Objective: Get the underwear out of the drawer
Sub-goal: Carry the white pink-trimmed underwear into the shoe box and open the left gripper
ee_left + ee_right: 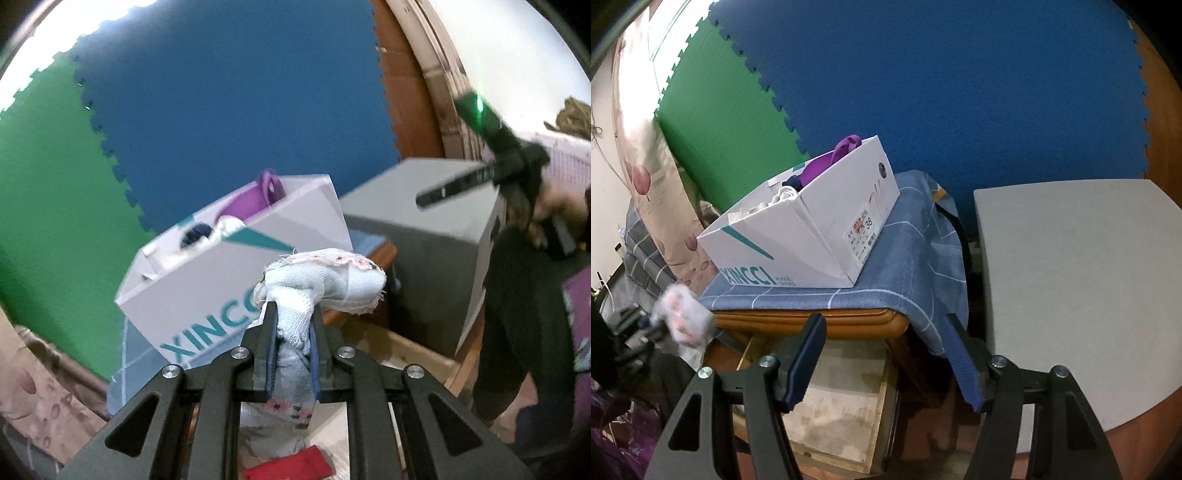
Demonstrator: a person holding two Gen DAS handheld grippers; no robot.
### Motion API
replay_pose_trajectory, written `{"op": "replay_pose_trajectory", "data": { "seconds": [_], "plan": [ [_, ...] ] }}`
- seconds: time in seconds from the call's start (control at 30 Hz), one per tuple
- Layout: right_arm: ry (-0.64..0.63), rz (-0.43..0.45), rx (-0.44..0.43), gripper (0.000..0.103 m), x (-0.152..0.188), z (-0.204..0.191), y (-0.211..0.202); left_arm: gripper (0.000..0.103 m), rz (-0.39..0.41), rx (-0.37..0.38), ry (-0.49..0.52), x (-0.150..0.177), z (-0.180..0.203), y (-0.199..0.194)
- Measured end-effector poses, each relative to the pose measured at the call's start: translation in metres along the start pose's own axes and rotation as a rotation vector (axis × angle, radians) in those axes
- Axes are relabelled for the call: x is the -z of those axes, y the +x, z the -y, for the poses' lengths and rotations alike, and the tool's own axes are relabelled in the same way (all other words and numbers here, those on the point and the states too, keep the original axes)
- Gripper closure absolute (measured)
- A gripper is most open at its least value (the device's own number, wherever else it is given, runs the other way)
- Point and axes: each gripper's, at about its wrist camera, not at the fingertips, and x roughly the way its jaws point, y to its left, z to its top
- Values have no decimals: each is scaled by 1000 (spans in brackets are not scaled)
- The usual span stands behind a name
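My left gripper [292, 314] is shut on a pale blue-white piece of underwear [325, 280] with pink patterned trim, held up in the air above the open wooden drawer [417, 354]. The same underwear [683, 317] shows blurred at the left of the right wrist view, held by the left gripper. My right gripper [886, 325] is open and empty, hovering above the open drawer [834, 402], whose bare wooden bottom shows. A red cloth [291, 465] lies low in the left wrist view.
A white shoe box [798, 236] with purple and dark items stands on a blue checked cloth [908, 258] over the wooden cabinet top. A grey surface [1078, 280] is at the right. Blue and green foam mats [923, 74] line the wall behind. A floral curtain [639, 155] hangs left.
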Motion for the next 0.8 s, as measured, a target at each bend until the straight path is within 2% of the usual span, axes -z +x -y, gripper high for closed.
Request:
{"op": "replay_pose_trajectory", "data": {
  "seconds": [0.17,0.37,0.63,0.8],
  "plan": [
    [-9,0,-1,37,0,-1,-1,90,39,-22,-26,-36,-22,-39],
    [-1,16,-17,37,0,0,-5,90,40,-26,-75,-73,-42,-37],
    [7,38,-40,37,1,3,-10,90,31,4,-166,-137,-67,3],
    [9,46,-48,37,1,4,-12,90,-16,26,-198,-164,-72,51]
  ]
}}
